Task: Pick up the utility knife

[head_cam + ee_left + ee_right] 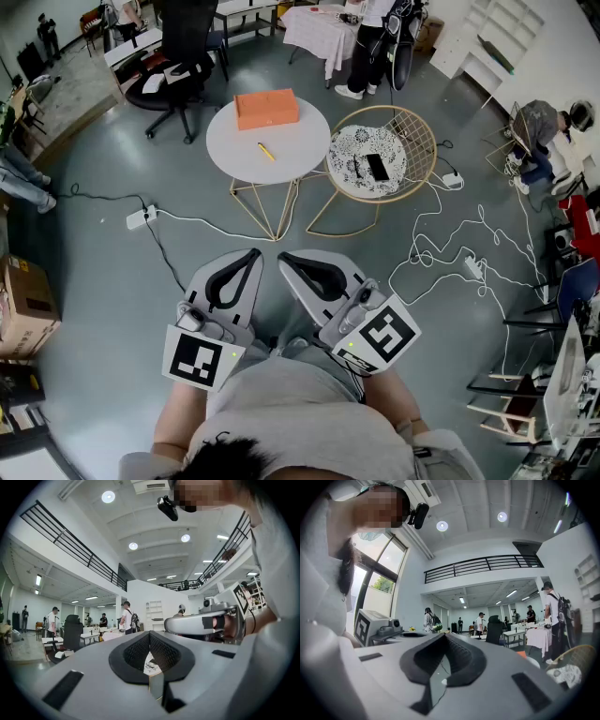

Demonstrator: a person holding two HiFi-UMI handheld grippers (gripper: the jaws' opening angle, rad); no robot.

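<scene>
While held side by side, the left hand-held gripper [254, 252] and right hand-held gripper [282, 257] have jaws together.

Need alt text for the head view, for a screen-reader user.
Seen from above, a person holds the left gripper and right gripper low by their body, both shut and empty, pointed toward a round white table. On it lie a small yellow utility knife and an orange rectangular box; a gold wire chair stands beside it.
</scene>
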